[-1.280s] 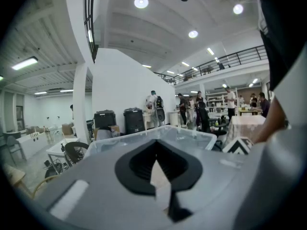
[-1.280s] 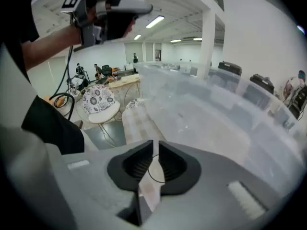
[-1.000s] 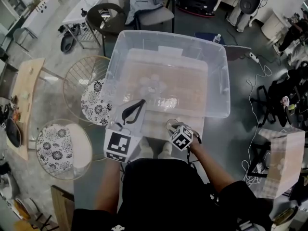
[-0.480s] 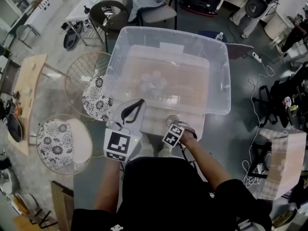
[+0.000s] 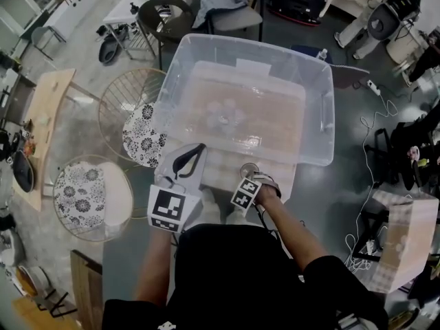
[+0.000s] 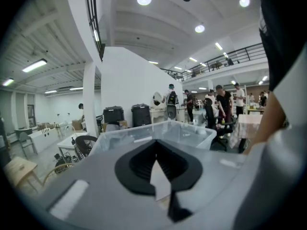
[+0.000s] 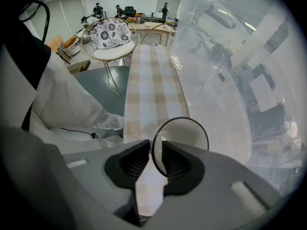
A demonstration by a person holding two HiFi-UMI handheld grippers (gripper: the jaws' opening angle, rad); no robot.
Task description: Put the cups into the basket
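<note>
Where the right gripper point(image 7: 157, 149) points: steeply down at the checked cloth point(image 5: 218, 172), on the person's side of the bin.
Right jaws: a narrow gap apart and just been closing. The cup's rim runs between the tips, close to one pad and clear of the other, so it is not clamped.
Cup point(image 7: 187, 134): clear and upright with its mouth up, standing on the cloth right under the right gripper's tips. Most of its round mouth lies beyond the jaws.
Bin point(image 5: 325, 115): clear plastic with an open top, just beyond both grippers. Its near wall is close to the cup; whether the two touch cannot be told.
Inside the bin: a few faint clear round shapes well beyond the right gripper, too dim to name.
Left gripper point(image 5: 198, 150): beside the right gripper on its left, held near level with its tips toward the bin's near wall.
Left jaws: clenched tip to tip with nothing between them.
Cloth: runs under both grippers and on under the bin.
Chair point(image 5: 143, 135): wire-framed with a flowered cushion, on the floor off to the left of the left gripper.
Person: black sleeves behind both grippers, seen from above.
</note>
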